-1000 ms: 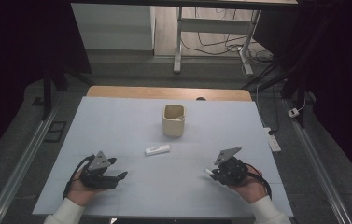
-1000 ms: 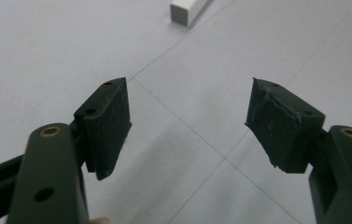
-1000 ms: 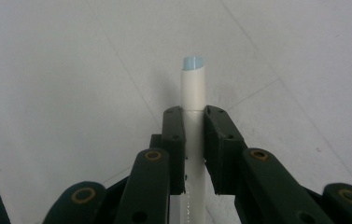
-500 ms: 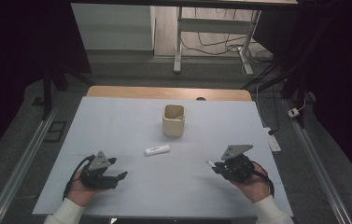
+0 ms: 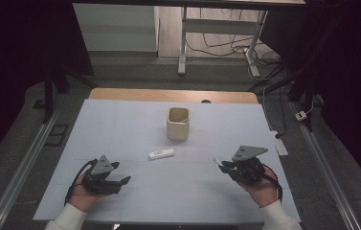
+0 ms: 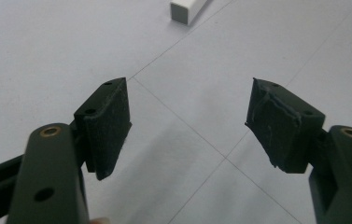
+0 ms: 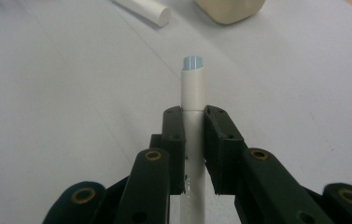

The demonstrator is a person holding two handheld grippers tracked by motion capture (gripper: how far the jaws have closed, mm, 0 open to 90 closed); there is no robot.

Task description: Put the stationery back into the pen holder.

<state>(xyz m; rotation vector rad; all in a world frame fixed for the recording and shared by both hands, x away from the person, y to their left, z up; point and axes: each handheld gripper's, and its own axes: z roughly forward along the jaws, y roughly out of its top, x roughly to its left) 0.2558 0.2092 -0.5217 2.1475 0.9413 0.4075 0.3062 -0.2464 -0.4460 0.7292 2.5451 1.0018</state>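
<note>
White tube [image 7: 193,88], no legible label, right claw [image 7: 193,140]

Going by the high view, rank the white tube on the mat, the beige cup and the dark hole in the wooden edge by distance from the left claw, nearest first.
1. White tube, lying on the mat, ahead and to the right of the left claw.
2. Beige cup, upright, behind the tube.
3. Dark hole, at the table's far wooden edge.

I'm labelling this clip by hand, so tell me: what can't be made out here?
- White tube, right gripper view: its lower end is hidden by the right gripper.
- Beige cup, high view: contents too small; cut off by the top edge in the right gripper view.
- White stick, high view: print too small.
</note>
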